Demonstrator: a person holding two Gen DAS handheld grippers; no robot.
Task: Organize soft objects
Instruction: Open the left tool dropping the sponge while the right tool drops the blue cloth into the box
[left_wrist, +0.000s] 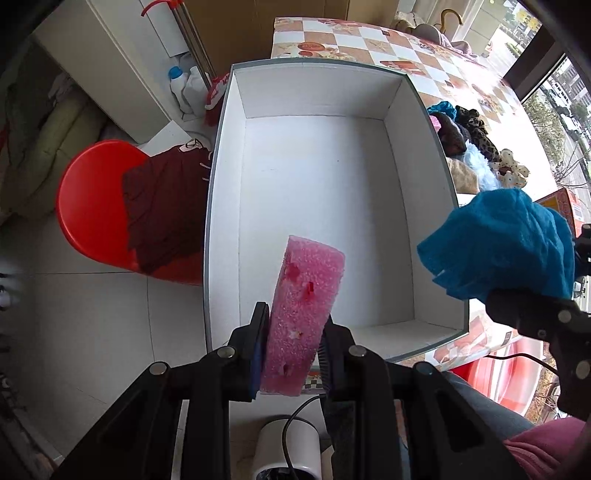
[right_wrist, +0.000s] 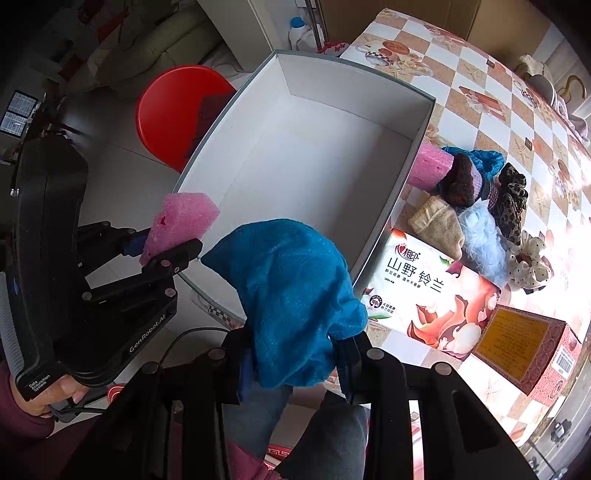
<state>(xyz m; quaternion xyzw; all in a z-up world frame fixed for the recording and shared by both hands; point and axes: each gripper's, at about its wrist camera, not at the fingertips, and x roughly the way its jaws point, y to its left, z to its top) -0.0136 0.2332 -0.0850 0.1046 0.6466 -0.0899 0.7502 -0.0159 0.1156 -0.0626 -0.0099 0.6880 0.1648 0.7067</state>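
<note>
My left gripper (left_wrist: 293, 332) is shut on a pink foam block (left_wrist: 304, 310) and holds it above the near end of the white box (left_wrist: 436, 184), which has nothing in it. The block also shows in the right wrist view (right_wrist: 181, 221). My right gripper (right_wrist: 295, 365) is shut on a blue cloth (right_wrist: 291, 295), held just above the box's near rim (right_wrist: 391, 214). The cloth appears at the right of the left wrist view (left_wrist: 498, 247). A pile of soft things (right_wrist: 480, 206) lies on the table right of the box, with a second pink foam block (right_wrist: 430, 168).
The box stands on a checked tablecloth (right_wrist: 480, 96). A tissue pack (right_wrist: 432, 295) and a red carton (right_wrist: 528, 347) lie right of the box. A red stool (left_wrist: 96, 210) with a dark red garment (left_wrist: 162, 206) stands left of the table.
</note>
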